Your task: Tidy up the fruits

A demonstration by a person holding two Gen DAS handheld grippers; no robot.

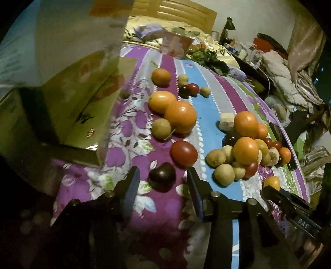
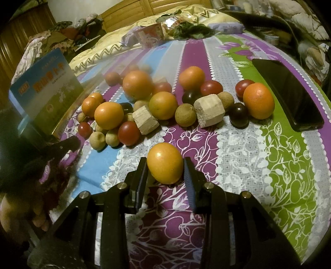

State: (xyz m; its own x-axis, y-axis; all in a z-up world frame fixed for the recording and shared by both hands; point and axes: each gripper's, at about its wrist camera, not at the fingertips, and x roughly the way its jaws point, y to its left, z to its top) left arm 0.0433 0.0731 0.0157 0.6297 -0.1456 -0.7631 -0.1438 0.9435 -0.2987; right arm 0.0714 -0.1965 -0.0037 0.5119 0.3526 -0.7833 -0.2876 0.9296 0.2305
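My right gripper [image 2: 165, 171] pinches a round orange citrus fruit [image 2: 165, 163] just above the striped floral bedsheet [image 2: 279, 165], likely for sorting. My left gripper [image 1: 163, 182], spread wide, frames a dark purple plum [image 1: 162, 175], 1 next pick.

black phone [image 2: 289, 93], wooden blocks [image 2: 209, 110], perhaps a box [image 1: 68, 87]

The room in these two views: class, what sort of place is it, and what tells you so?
Probably a bedroom: a wooden headboard, a floral bedsheet under the scattered fruit, and piled bedding alongside.
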